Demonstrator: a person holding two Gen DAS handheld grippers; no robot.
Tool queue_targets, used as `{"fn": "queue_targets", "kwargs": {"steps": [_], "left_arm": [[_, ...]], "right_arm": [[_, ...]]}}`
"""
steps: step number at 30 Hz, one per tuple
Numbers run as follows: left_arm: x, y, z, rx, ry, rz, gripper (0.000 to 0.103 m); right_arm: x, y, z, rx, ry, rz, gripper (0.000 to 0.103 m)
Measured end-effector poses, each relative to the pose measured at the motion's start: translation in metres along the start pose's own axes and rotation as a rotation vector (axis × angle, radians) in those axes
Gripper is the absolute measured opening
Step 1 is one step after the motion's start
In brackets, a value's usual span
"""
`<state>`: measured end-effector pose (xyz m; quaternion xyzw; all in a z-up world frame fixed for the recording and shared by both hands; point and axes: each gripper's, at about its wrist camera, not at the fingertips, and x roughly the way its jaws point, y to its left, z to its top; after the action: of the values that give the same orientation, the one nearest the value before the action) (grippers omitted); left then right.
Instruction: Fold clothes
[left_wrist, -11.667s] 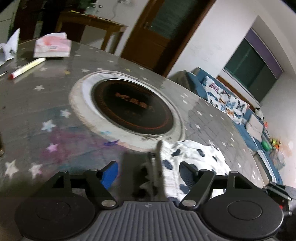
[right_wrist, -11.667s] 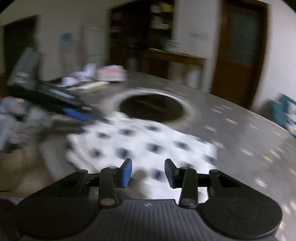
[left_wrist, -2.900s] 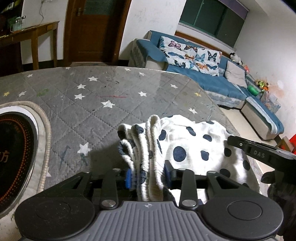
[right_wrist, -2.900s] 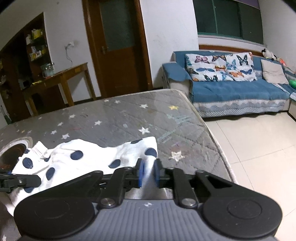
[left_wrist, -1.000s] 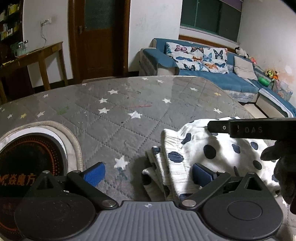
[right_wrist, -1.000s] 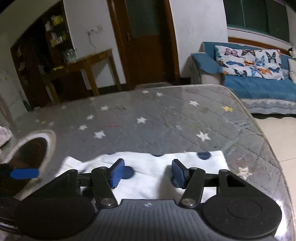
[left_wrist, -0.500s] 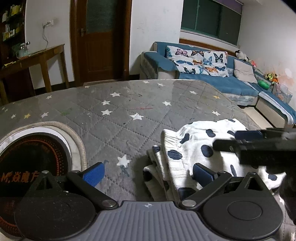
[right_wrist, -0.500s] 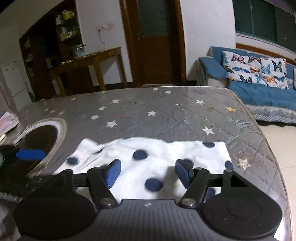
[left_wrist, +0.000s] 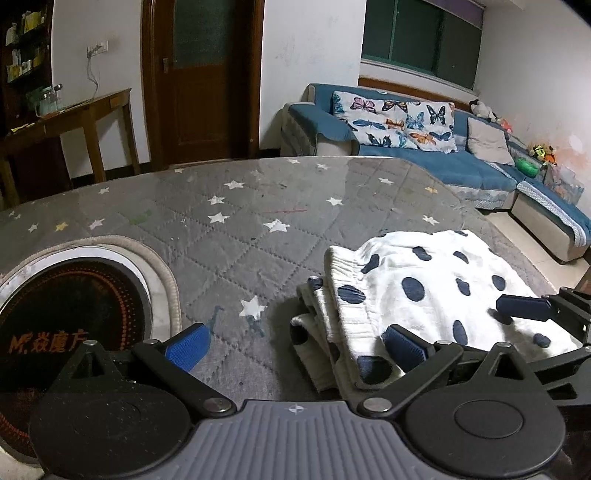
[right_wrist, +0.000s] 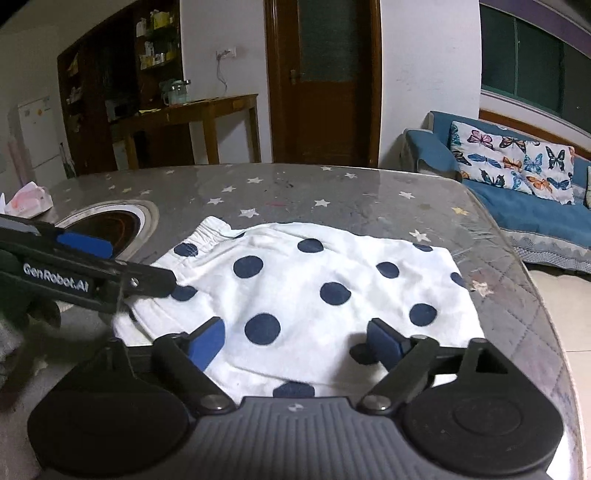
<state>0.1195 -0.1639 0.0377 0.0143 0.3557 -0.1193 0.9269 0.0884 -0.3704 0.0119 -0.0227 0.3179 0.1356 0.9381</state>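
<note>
A white garment with dark blue polka dots lies folded flat near the table's right edge, its ribbed waistband layers stacked on the left side. My left gripper stands wide open just in front of that waistband end, holding nothing. My right gripper is open too, hovering low over the near edge of the garment with cloth beneath its fingers but not pinched. From the right wrist view the left gripper's arm reaches in from the left. The right gripper's blue pad shows in the left wrist view.
A grey star-print quilted table cover spans the table, with a round black induction hob inset at the left. A pink tissue pack lies far left. A blue sofa, wooden side table and door stand beyond.
The right gripper has pulled back toward the near edge of the garment and opened wider. The left gripper stays open by the waistband, barely moved.
</note>
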Motion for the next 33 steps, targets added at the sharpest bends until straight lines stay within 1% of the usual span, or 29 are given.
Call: {"fn": "queue_targets", "kwargs": {"steps": [2,4,6,12,17,23,29,33], "left_arm": [[-0.004,0.000,-0.002,0.000,-0.002,-0.004,0.103],[-0.009,0.000,-0.004,0.000,-0.005,-0.009,0.103],[-0.014,0.001,-0.007,0.001,-0.011,-0.013,0.103],[-0.027,0.002,-0.014,0.007,-0.044,-0.040,0.103],[-0.036,0.001,-0.020,0.014,-0.053,-0.048,0.103],[-0.046,0.000,-0.026,0.021,-0.065,-0.058,0.103],[-0.053,-0.001,-0.036,0.033,-0.065,-0.060,0.103],[-0.057,0.001,-0.042,0.021,-0.056,-0.065,0.103]], "right_arm": [[-0.007,0.001,-0.003,0.005,-0.014,-0.004,0.091],[-0.013,0.002,-0.008,0.012,-0.024,-0.013,0.101],[-0.018,0.005,-0.014,0.010,-0.030,-0.019,0.102],[-0.033,0.012,-0.026,0.029,-0.049,-0.022,0.103],[-0.040,0.020,-0.033,0.022,-0.045,-0.055,0.103],[-0.046,0.028,-0.038,0.030,-0.055,-0.058,0.103],[-0.051,0.032,-0.044,0.052,-0.049,-0.052,0.103],[-0.055,0.036,-0.048,0.052,-0.048,-0.069,0.103]]}}
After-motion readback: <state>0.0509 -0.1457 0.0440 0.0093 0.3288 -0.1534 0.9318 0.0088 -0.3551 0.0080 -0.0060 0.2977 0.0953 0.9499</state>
